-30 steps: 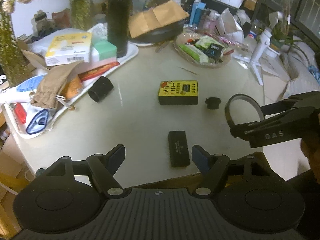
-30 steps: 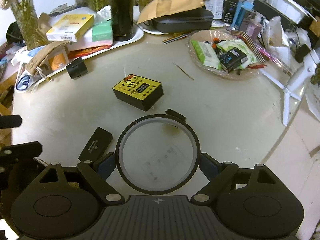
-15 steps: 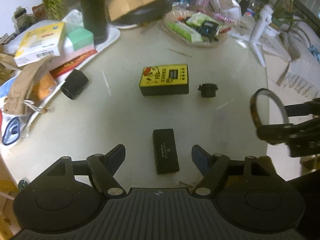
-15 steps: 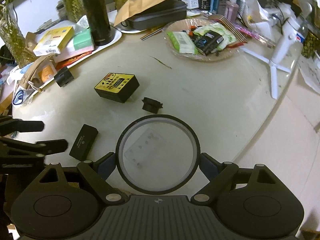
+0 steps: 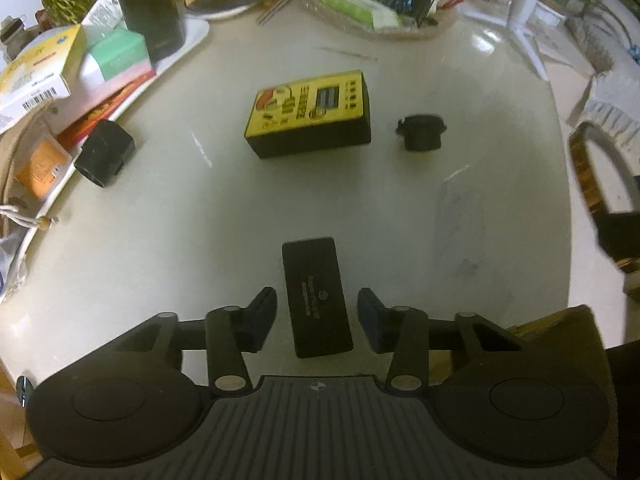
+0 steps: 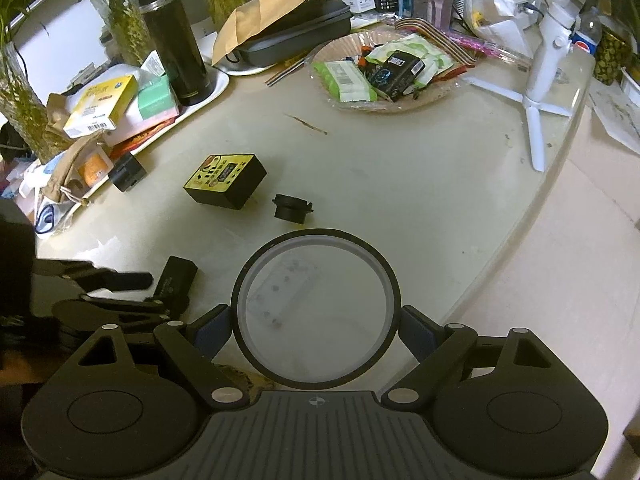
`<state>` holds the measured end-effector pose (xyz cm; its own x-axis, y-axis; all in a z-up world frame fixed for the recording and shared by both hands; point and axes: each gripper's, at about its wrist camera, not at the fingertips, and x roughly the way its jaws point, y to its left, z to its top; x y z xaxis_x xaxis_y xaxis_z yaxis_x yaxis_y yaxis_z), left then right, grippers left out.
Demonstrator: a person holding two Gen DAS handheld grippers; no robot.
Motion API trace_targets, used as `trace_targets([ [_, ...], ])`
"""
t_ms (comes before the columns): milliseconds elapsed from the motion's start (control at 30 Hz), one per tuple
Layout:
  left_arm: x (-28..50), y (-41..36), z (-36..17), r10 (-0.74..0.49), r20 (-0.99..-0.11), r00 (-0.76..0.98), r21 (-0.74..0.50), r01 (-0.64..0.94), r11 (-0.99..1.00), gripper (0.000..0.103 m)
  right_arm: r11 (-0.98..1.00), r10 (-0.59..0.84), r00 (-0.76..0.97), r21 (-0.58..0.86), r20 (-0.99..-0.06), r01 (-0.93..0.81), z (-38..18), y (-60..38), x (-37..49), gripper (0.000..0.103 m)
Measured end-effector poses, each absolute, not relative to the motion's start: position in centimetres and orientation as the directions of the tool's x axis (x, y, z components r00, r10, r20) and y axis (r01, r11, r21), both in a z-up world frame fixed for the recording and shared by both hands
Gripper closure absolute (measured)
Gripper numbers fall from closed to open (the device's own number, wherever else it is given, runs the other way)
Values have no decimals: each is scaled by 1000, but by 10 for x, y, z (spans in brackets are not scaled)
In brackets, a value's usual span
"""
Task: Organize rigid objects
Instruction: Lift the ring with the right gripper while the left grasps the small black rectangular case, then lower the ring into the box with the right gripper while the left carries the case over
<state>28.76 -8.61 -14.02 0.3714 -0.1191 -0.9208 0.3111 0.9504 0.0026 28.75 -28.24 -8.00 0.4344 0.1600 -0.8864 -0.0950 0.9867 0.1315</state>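
While left tongs (image 5: 317, 318) close around a black case (image 5: 316, 296), only the right view shows the lens filter (image 6: 316, 312) whole.

A flat black rectangular case (image 5: 318, 296) with faint pale print on its top lies flat on the pale table (image 5: 168, 220) near the front edge, its long side running away from the edge; beyond it a yellow-faced black box (image 5: 310, 112) lies flat, printed face up, slightly skewed; just to the right of that box sits a small black ring-shaped adapter (image 5: 422, 132) with little tabs at its rim, apart from the box. A black cube-like block (image 5: 105, 153) rests at the left against the white tray's edge; a round black-rimmed clear lens (image 6: 316, 314) is held above the table, face up.
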Motion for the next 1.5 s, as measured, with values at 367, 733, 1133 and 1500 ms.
trace_targets([
  [367, 283, -83, -140, -117, -912, 393, 12, 311, 950, 72, 987, 160, 447, 135, -880, -88, -73, -283, 284, 13],
  [733, 276, -75, -106, -158, -866, 475, -7, 303, 953, 72, 989, 138, 474, 93, -870, -118, -63, -268, 280, 13],
  [1133, 247, -52, -66, -198, -824, 530, -30, 308, 951, 72, 981, 169, 465, 104, -869, -162, -57, -243, 271, 13],
  [1500, 215, -33, -43, -236, -800, 553, -74, 299, 951, 72, 969, 233, 431, 169, -872, -181, -56, -234, 256, 13],
])
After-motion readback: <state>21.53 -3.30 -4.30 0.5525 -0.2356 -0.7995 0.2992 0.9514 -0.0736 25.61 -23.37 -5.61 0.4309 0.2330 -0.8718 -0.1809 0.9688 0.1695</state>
